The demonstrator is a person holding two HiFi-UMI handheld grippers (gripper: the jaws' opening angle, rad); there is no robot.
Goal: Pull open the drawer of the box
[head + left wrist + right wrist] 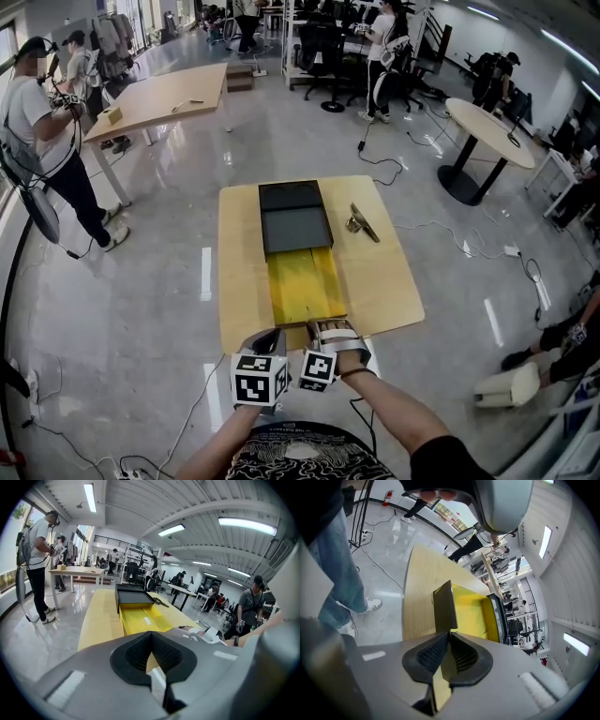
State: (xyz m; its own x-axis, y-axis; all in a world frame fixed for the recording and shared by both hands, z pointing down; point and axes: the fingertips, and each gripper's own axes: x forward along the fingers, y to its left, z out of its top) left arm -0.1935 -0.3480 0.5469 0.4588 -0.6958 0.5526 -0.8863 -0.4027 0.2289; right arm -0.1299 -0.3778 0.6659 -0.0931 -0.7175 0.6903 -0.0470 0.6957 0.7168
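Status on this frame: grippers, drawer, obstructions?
Right gripper shut on dark front panel of yellow drawer; left gripper shut, empty. Drawer pulled far out of dark rectangular box. Metal tool lies beside box, clear.

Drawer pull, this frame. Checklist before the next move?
1. Right gripper grip: ok, jaws shut on the drawer front.
2. Left gripper free: ok, jaws together, nothing between them.
3. Drawer open: ok, the yellow tray is well out of the black box.
4. Drawer rear seated in the box: cannot tell, it is hidden under the box.
5. Metal piece clear of the drawer: ok, it lies apart, right of the box.
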